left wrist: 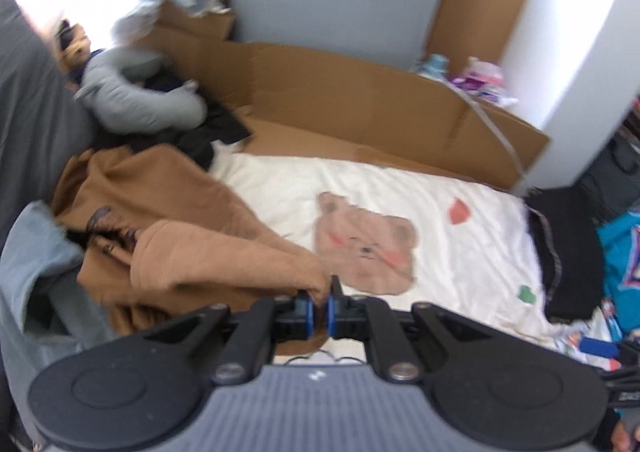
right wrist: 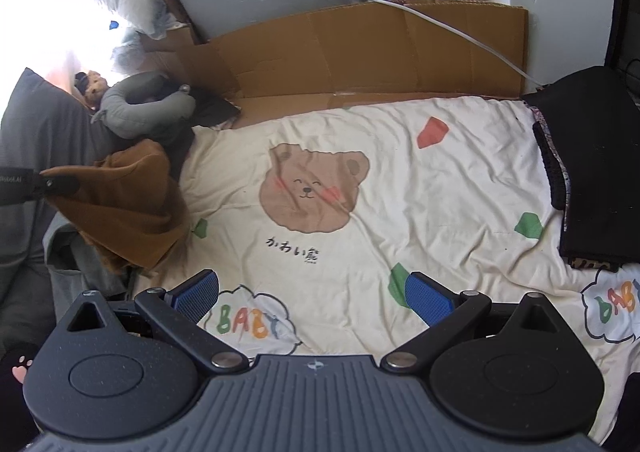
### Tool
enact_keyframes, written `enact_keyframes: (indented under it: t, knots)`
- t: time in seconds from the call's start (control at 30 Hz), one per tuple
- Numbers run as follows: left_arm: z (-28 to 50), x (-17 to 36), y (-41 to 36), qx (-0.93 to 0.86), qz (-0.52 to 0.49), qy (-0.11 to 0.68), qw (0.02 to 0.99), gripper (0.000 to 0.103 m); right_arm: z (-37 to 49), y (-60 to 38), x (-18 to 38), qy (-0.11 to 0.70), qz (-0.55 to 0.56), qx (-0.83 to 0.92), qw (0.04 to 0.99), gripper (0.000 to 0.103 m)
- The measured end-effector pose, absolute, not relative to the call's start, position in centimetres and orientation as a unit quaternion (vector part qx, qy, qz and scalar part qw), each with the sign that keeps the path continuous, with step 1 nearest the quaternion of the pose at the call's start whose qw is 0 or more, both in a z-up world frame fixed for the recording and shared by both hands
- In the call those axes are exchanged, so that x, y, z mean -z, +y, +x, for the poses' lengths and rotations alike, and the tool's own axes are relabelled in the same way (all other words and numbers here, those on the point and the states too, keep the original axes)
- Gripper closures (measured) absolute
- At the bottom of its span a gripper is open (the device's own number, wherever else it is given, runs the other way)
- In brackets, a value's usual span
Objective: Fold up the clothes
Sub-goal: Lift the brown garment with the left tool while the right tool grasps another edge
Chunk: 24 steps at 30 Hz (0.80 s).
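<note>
Heaped at the bed's point(right wrist: 400, 180) left edge: a garment point(right wrist: 132, 212). Behind it, a neck pillow point(right wrist: 140, 108). At right, folded clothes point(right wrist: 592, 172). Behind, cardboard point(right wrist: 360, 52).

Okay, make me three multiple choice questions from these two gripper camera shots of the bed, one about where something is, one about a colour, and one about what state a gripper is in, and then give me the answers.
1. Where does the grey neck pillow lie?
A. on the printed bear
B. at the far left of the bed, beyond the brown garment
C. on the black folded stack

2. What colour is the garment in the left gripper?
A. brown
B. teal
C. white

3. How does the right gripper stand?
A. shut on the sheet
B. shut on the black stack
C. open, holding nothing

Answers: 1 B, the right wrist view shows it past the brown garment, by the cardboard. 2 A, the left gripper pinches brown cloth between its blue pads. 3 C, its blue pads are spread wide over the bear sheet with nothing between them.
</note>
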<state>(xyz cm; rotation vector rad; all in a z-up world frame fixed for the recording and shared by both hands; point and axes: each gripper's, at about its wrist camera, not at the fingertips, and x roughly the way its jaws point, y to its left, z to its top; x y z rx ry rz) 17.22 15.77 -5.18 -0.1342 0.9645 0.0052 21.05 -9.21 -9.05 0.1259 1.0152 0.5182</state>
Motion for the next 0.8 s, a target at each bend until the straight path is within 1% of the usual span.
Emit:
enact_keyframes:
  t: [0.1, 0.27, 0.67, 0.73, 0.8]
  knots:
    - [16.9, 4.3, 13.8, 0.031, -0.054, 0.459, 0.886, 0.097, 20.6, -9.3, 8.6, 0.475, 0.066, -0.252, 0.841, 0.001]
    - [17.0, 3.7, 10.6, 0.075, -0.065, 0.454, 0.886, 0.097, 20.0, -9.3, 8.3, 0.469, 0.075, -0.266, 0.839, 0.001]
    - [17.5, 5.5, 2.9, 0.193, -0.098, 0.458, 0.862, 0.097, 19.3, -9.1, 8.3, 0.458, 0.108, -0.298, 0.83, 0.001]
    - [17.9, 5.7, 1.8, 0.22, -0.099, 0.46, 0.854, 0.097, 19.3, -9.0, 8.4, 0.458, 0.117, -0.303, 0.828, 0.002]
    - [18.3, 5.7, 0.7, 0.247, -0.093, 0.461, 0.847, 0.097, 19.4, -8.8, 8.5, 0.457, 0.125, -0.308, 0.825, 0.007]
